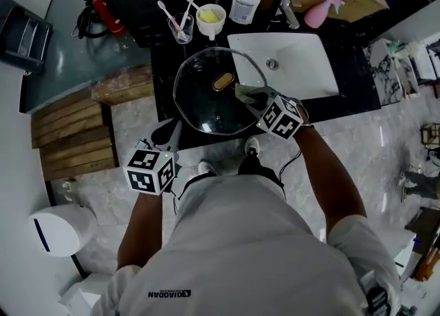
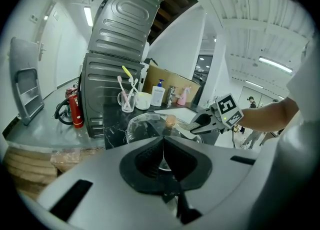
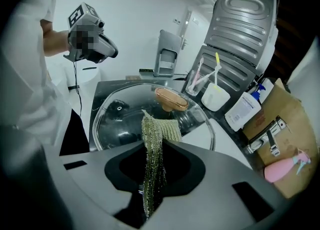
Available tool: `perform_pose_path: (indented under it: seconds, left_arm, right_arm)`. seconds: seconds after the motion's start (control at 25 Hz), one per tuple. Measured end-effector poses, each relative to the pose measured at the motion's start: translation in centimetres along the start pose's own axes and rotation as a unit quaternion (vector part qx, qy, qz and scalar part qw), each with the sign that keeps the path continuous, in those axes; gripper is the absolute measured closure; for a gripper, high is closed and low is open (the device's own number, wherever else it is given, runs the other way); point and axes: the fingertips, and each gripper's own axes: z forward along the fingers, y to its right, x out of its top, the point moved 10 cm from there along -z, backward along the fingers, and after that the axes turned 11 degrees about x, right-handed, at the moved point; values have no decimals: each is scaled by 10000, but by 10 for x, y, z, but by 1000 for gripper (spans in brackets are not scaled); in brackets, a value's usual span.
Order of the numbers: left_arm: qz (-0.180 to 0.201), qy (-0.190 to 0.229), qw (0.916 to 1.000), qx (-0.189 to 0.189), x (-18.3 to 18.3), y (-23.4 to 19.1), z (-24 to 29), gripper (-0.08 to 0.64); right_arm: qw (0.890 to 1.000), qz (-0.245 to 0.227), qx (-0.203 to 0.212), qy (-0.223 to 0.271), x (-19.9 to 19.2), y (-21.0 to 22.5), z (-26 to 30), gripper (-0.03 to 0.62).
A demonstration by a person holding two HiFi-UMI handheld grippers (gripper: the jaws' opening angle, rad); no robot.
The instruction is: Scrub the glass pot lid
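The lid (image 1: 204, 105) lies on the black counter just left of the sink (image 1: 311, 67), with its edge lapped over the sink's left rim. The left gripper (image 2: 162, 150) is closed, and the lid's rim on the side away from the sink appears to be pinched between its jaws. The right gripper (image 3: 152, 149) is clamped on a scourer (image 3: 151, 129), which is held out over the glass between the knob (image 3: 171, 99) and the sink; contact with the glass cannot be judged.

Now the risks. The lid is held only by a thin rim, so if hard pressure is applied it may be levered out of the left jaws and sent sliding into the sink or off the counter. The scourer is gripped by a narrow fold and could be dragged free if it is snagged on the glass. The knob may be struck on a wide stroke. The tumbler (image 1: 180, 27) of brushes, behind and left of the sink, could be toppled if the lid is shoved back.
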Motion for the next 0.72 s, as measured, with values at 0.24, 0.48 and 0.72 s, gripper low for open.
perform_pose_path:
  seconds: [0.24,0.48,0.72]
  left_arm:
    - [58,10,9999,-122,-2,2,-4,543]
    - [28,60,9999,-124,-4,0,-9,543]
    - [26,110,9999,-122,-4,-2,-11,543]
  right_arm:
    - [9999,153,-68,-12,0,-13,-1,511]
    - [9997,234,-86,-79,0,-22,-1,511]
    - [9995,268,-55,-166,2,-24,-1,511]
